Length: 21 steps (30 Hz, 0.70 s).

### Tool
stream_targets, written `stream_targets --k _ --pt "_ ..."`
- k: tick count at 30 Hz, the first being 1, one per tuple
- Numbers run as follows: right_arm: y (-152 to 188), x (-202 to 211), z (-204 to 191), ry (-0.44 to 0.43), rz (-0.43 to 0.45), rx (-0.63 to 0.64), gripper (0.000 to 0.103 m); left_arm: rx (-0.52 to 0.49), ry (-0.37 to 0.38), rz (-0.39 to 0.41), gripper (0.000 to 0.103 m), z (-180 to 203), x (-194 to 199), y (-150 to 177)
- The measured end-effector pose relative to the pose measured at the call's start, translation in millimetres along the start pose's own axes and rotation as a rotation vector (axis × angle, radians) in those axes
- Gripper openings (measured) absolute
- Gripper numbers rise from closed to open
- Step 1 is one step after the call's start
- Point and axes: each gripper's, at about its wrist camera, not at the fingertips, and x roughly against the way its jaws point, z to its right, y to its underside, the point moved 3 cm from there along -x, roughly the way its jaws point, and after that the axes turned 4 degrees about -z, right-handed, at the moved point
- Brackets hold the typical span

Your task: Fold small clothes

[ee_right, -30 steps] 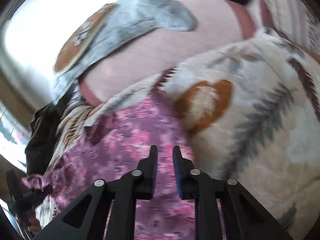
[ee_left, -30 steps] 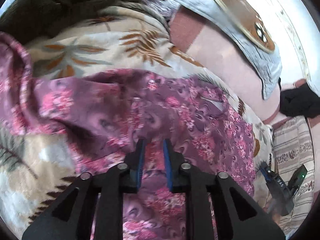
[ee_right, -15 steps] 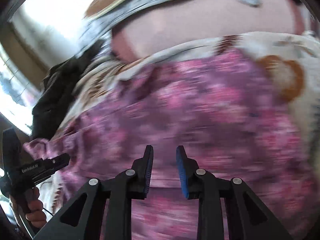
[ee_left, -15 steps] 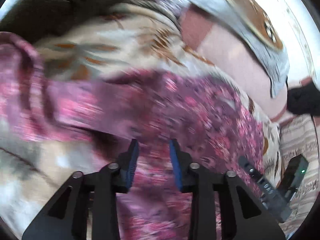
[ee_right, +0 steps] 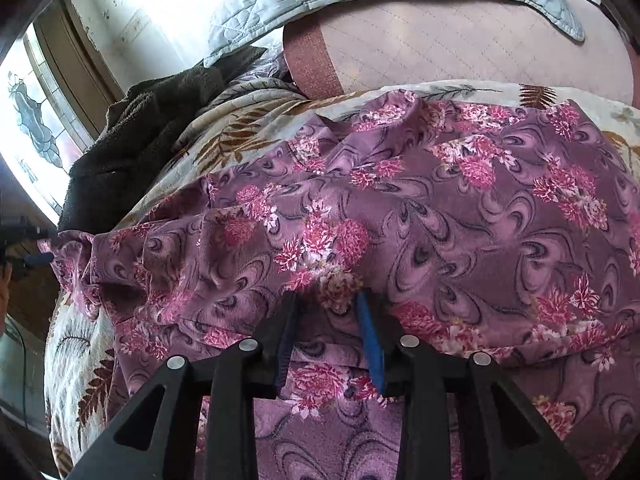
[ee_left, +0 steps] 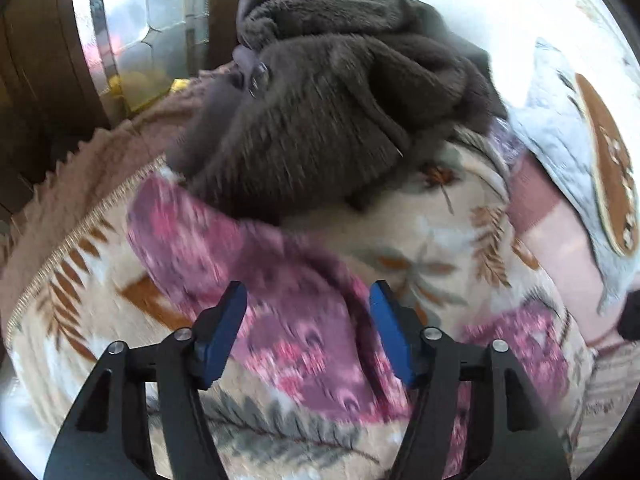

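Note:
A purple garment with pink flowers point(ee_right: 440, 208) lies spread on a cream leaf-print blanket point(ee_right: 240, 136). In the left wrist view a sleeve-like part of it point(ee_left: 280, 308) runs up to the left. My left gripper point(ee_left: 308, 304) is open wide, its blue pads on either side of that part, holding nothing. My right gripper point(ee_right: 326, 300) is open with its tips pressed into the cloth, a small bunch of fabric between them. The left gripper shows at the far left of the right wrist view point(ee_right: 24, 240).
A dark brown fleece point(ee_left: 340, 120) is piled on the blanket behind the garment; it also shows in the right wrist view point(ee_right: 132, 152). A grey quilted pillow point(ee_left: 568, 148) lies on a pink mattress point(ee_right: 460, 56). A window point(ee_left: 152, 20) and the blanket's fringed edge point(ee_left: 72, 240) are at left.
Both grippers have opened and let go of the garment. The left one swung left towards the sleeve and the fleece pile. The right one moved onto the garment's middle.

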Motion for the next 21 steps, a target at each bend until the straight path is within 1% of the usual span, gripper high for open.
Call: stream_targets --k 1,3,5,7,8,9,10,11,12,13,15,18,20,21 --pt "0 0 1 0.001 0.001 0.001 0.033 -0.006 -0.024 0.006 0.063 3 -3 -6" --pt "1 2 2 -0.005 0.0 -0.002 0.033 -0.022 -0.079 -0.007 0.063 9 -16 -15" --pt "2 1 1 -0.01 0.002 -0.005 0.033 -0.033 -0.131 -0.039 0.063 13 -34 -21" --pt "0 -3 0 -0.015 0.003 -0.007 0.033 -0.017 -0.183 -0.066 0.063 11 -48 -23" --pt "0 -3 1 -0.017 0.003 -0.008 0.033 0.004 -0.215 -0.092 0.063 7 -57 -23" --pt "0 -3 1 -0.02 0.004 -0.01 0.033 0.02 -0.234 -0.115 0.059 5 -63 -22" --pt "0 -4 2 -0.024 0.005 -0.012 0.033 0.031 -0.258 -0.133 0.043 2 -69 -20" --pt "0 -4 2 -0.028 0.006 -0.015 0.033 0.027 -0.297 -0.139 0.034 -1 -73 -19" --pt "0 -4 3 -0.031 0.006 -0.017 0.033 0.015 -0.333 -0.139 0.018 -5 -74 -17" --pt "0 -3 3 -0.033 0.007 -0.018 0.033 0.016 -0.327 -0.133 0.012 -8 -72 -16" --pt "0 -3 3 -0.036 0.008 -0.019 0.033 0.034 -0.268 -0.096 0.008 -19 -56 -10" --pt "1 -2 4 -0.04 0.008 -0.021 0.033 0.009 -0.251 -0.034 0.007 -39 -28 8" --pt "1 -2 4 -0.041 0.008 -0.021 0.033 0.015 -0.21 -0.015 0.007 -63 -8 29" --pt "1 -2 4 -0.039 0.009 -0.02 0.033 0.03 -0.175 -0.014 0.007 -77 -1 41"
